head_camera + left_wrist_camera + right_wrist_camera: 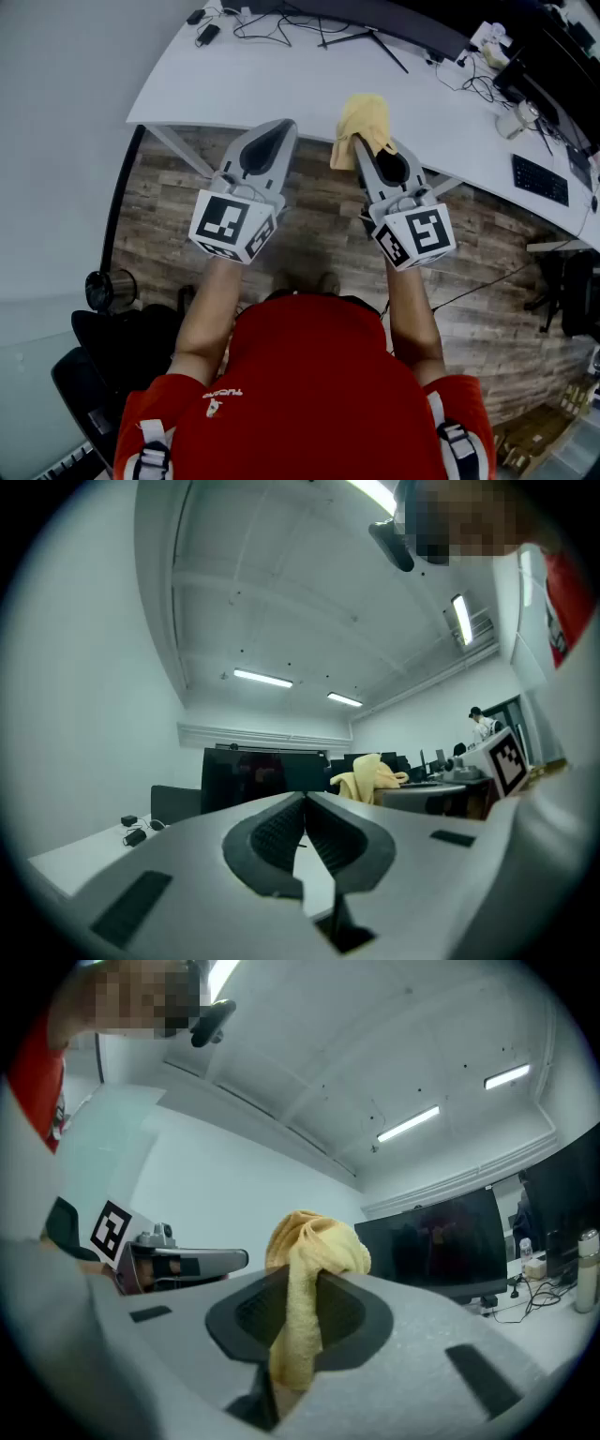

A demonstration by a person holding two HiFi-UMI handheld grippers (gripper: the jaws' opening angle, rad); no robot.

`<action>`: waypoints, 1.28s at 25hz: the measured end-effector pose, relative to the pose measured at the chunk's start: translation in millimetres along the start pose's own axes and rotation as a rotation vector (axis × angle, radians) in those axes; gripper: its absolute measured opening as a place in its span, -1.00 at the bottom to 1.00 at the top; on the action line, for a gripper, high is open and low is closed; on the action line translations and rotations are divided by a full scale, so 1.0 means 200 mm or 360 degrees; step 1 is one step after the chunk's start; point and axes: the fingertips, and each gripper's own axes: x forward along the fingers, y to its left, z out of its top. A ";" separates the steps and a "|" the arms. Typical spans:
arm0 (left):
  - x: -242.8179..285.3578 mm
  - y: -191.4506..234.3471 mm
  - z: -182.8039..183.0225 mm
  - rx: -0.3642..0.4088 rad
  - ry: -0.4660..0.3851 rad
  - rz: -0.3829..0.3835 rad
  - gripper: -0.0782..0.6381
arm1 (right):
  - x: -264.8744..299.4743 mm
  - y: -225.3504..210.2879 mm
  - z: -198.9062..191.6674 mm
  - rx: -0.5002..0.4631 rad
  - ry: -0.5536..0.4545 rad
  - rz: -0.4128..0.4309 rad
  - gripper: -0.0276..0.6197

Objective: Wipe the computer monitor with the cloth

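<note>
Short of the wide black computer monitor [436, 1241], right gripper [302, 1288] fingers clamp a soft yellow terry cloth [314, 1237], bunched above them. Left gripper [305, 803] fingers pressed together, empty. Cloth looks light, limp, non-slip; the mid-fold pinch seems secure for wiping.

The yellow cloth [364, 117], bunched into a wad, is pinched between the jaws of the right gripper [364, 148] with its bulk past the jaw tips, and the wide, dark-screened monitor [436, 1241] stands upright on the white desk [281, 80] ahead.
</note>
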 end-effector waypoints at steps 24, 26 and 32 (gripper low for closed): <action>0.25 -0.23 -0.10 0.0042 0.0061 0.0104 -0.76 | -0.19 -0.31 -0.02 0.0112 -0.0065 0.0105 -0.72; 0.28 -0.21 -0.10 0.0043 0.0058 0.0109 -0.76 | -0.16 -0.33 -0.02 0.0101 -0.0071 0.0117 -0.72; 0.38 -0.09 -0.11 0.0047 0.0030 0.0092 -0.76 | -0.01 -0.38 -0.01 0.0062 -0.0072 0.0119 -0.72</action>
